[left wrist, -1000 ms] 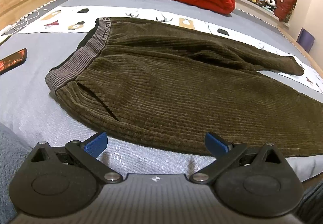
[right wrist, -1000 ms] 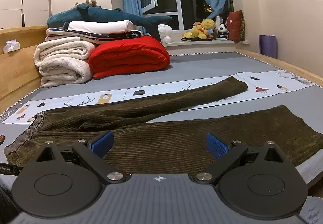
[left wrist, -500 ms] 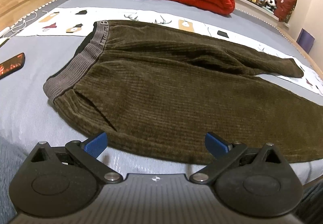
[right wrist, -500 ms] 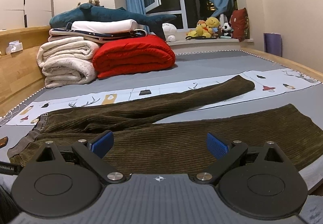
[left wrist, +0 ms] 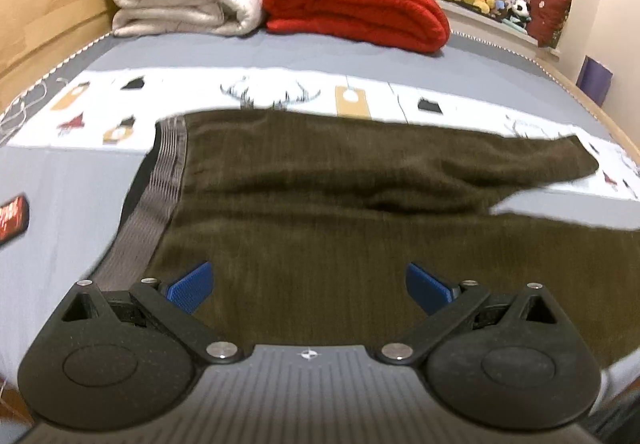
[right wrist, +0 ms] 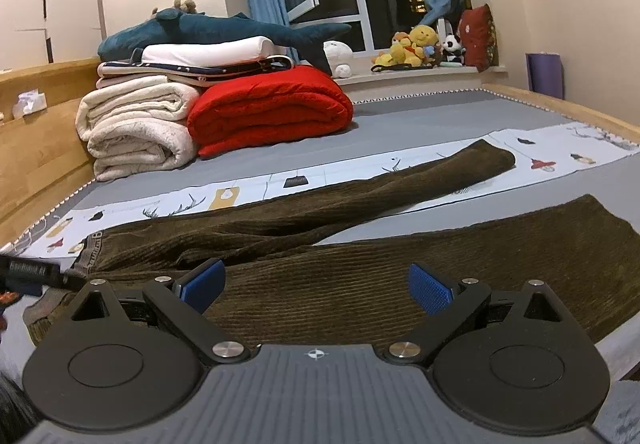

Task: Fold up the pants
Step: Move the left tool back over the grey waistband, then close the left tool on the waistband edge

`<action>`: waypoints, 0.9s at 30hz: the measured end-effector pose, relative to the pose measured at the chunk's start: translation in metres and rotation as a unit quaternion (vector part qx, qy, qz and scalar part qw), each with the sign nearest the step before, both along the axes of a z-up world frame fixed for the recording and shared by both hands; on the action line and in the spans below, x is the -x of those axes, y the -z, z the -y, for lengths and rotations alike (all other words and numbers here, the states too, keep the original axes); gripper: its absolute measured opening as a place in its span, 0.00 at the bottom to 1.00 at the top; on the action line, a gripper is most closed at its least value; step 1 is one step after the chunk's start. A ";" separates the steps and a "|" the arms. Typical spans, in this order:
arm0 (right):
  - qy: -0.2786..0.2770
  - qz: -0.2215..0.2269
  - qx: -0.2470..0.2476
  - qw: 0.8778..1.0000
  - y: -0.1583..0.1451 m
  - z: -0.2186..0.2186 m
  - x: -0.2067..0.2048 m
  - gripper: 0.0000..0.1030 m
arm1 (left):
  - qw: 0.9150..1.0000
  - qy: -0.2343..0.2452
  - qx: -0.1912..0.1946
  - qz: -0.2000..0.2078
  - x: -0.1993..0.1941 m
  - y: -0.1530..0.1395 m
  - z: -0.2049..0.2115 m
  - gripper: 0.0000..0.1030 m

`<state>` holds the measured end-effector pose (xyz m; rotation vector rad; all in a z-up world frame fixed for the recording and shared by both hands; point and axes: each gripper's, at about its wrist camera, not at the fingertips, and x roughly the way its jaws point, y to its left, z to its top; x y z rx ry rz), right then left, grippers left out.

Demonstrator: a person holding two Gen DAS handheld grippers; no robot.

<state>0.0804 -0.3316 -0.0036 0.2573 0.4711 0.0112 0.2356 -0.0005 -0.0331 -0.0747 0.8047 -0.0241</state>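
The left gripper [left wrist: 308,286] is held wide apart over the pants [left wrist: 360,212], nothing pinched between its blue pads [left wrist: 190,286]. The right gripper [right wrist: 316,286] is likewise spread wide above the near leg [right wrist: 440,264], gripping nothing. The pants are laid flat on the grey bed [right wrist: 420,116], long axis running left to right, waistband [left wrist: 160,180] at the left and the legs splayed to the right, the far leg [right wrist: 400,184] resting across a printed strip [right wrist: 560,160].
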 end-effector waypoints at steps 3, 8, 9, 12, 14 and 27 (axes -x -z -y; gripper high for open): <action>0.011 -0.010 -0.017 1.000 0.001 0.006 -0.008 0.95 | 1.000 -0.005 -0.001 0.002 -0.038 -0.008 -0.015 1.00; 0.058 -0.033 -0.058 0.996 0.011 0.024 -0.049 0.95 | 0.998 -0.051 0.016 -0.018 -0.124 -0.003 -0.064 1.00; 0.070 -0.033 -0.061 0.995 0.013 0.028 -0.061 0.95 | 0.997 -0.063 0.037 -0.028 -0.142 0.002 -0.079 1.00; 0.090 -0.032 -0.064 0.993 0.017 0.039 -0.105 0.95 | 0.986 -0.105 0.114 -0.060 -0.193 0.021 -0.124 1.00; 0.107 -0.032 -0.069 0.991 0.019 0.049 -0.136 0.95 | 0.978 -0.134 0.143 -0.065 -0.220 0.032 -0.148 1.00; 0.134 -0.099 -0.147 0.975 0.053 0.074 -0.203 0.95 | 0.972 -0.168 0.140 -0.083 -0.271 0.070 -0.202 0.99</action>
